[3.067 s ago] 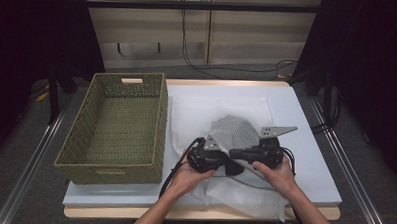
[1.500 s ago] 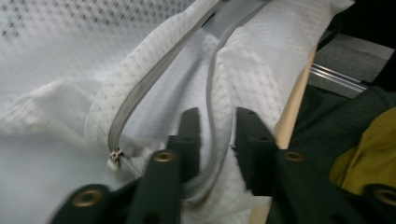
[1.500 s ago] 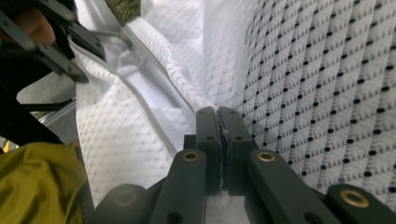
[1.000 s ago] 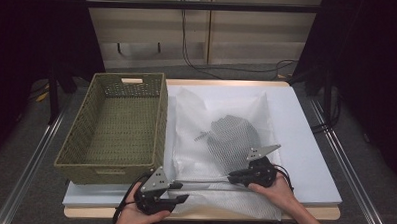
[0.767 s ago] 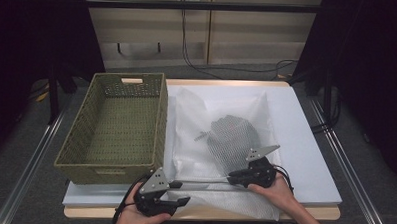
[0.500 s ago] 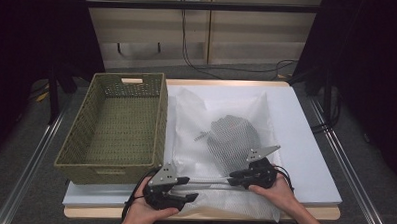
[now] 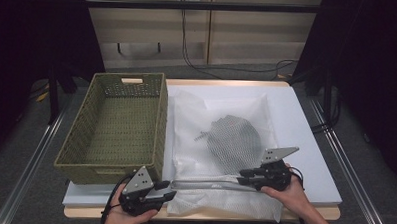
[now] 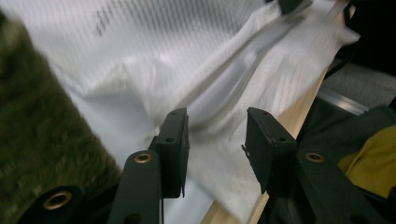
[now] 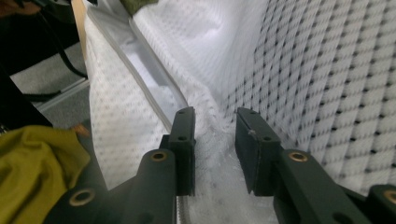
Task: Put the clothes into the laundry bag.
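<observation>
A white mesh laundry bag [image 7: 221, 118] lies flat on the table with a grey patterned garment [image 7: 233, 140] inside it. Its zip edge [image 7: 204, 182] runs along the near side between the two grippers. My left gripper [image 7: 168, 185] sits at the bag's near left corner. Its jaws have just been closing but stand apart, with bag cloth [image 8: 154, 60] lying beyond them, not pinched. My right gripper [image 7: 241, 179] is at the near right part of the zip edge. Its jaws have just been opening, and bunched mesh [image 9: 215, 126] sits loose between them beside the zip [image 9: 149, 88].
A green woven basket [image 7: 161, 120] stands empty on the table's left half, close against the bag. The white tabletop [image 7: 306, 126] shows to the right of the bag. The wooden front edge [image 8: 299, 116] is just under the left gripper. The person's yellow clothing [image 9: 32, 158] is near.
Three seconds ago both grippers were together at the bag's middle. In the last half second the left gripper slid left along the near edge. The right gripper stayed almost in place.
</observation>
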{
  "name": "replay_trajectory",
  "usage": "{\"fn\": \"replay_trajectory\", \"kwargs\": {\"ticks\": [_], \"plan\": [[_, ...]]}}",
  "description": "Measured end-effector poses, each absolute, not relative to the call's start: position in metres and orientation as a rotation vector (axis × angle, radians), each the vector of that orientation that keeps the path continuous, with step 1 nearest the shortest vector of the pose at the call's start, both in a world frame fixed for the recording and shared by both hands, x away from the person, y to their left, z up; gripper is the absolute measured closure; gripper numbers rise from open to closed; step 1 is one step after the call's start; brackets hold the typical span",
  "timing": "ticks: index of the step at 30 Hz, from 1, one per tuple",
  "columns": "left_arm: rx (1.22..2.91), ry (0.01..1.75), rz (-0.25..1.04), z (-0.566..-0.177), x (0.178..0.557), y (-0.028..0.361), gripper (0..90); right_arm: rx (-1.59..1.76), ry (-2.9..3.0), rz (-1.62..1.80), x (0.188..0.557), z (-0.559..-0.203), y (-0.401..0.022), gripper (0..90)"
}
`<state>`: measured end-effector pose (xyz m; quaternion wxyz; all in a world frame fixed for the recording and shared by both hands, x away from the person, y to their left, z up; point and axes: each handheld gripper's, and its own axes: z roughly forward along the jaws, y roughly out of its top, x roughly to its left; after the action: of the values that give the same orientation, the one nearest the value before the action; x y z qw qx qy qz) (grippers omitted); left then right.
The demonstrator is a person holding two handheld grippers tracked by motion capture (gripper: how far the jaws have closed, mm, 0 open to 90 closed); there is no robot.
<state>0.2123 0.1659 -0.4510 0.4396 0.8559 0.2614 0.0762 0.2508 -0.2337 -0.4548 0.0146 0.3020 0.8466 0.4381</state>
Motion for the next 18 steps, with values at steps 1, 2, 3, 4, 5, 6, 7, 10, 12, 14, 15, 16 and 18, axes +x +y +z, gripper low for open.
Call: {"fn": "replay_trajectory", "kwargs": {"ticks": [1, 2, 3, 4, 5, 6, 7, 10, 12, 14, 15, 16, 18], "plan": [[2.140, 0.663, 0.186, -0.454, 0.213, 0.166, 61.5, 0.946, 2.644, 1.354, 0.251, -0.457, -0.233, 68.8], [2.156, 0.671, 0.173, -0.456, 0.214, 0.166, 63.7, 0.949, 2.657, 1.339, 0.251, -0.460, -0.232, 69.4], [2.177, 0.672, 0.179, -0.458, 0.216, 0.165, 64.5, 0.945, 2.661, 1.319, 0.251, -0.462, -0.231, 70.3], [2.183, 0.683, 0.170, -0.461, 0.216, 0.165, 64.5, 0.944, 2.672, 1.312, 0.250, -0.464, -0.231, 71.6], [2.203, 0.680, 0.159, -0.463, 0.216, 0.166, 64.5, 0.937, 2.682, 1.296, 0.250, -0.465, -0.230, 71.6], [2.216, 0.682, 0.163, -0.464, 0.216, 0.167, 64.5, 0.938, 2.683, 1.273, 0.250, -0.467, -0.229, 72.1], [2.213, 0.692, 0.158, -0.465, 0.215, 0.167, 64.5, 0.937, 2.694, 1.266, 0.250, -0.469, -0.229, 73.1], [2.230, 0.716, 0.156, -0.466, 0.217, 0.169, 64.5, 0.943, 2.700, 1.244, 0.250, -0.472, -0.229, 73.1], [2.224, 0.726, 0.137, -0.468, 0.219, 0.168, 64.3, 0.946, 2.688, 1.263, 0.249, -0.469, -0.231, 71.5], [2.250, 0.726, 0.146, -0.471, 0.222, 0.162, 62.1, 0.940, 2.674, 1.287, 0.247, -0.465, -0.233, 70.2], [2.255, 0.714, 0.130, -0.473, 0.224, 0.159, 60.8, 0.941, 2.663, 1.292, 0.246, -0.463, -0.234, 69.1], [2.273, 0.700, 0.120, -0.474, 0.225, 0.154, 60.5, 0.933, 2.659, 1.299, 0.245, -0.461, -0.235, 68.3], [2.282, 0.702, 0.164, -0.473, 0.225, 0.148, 59.0, 0.937, 2.647, 1.300, 0.242, -0.458, -0.238, 66.7]]}}
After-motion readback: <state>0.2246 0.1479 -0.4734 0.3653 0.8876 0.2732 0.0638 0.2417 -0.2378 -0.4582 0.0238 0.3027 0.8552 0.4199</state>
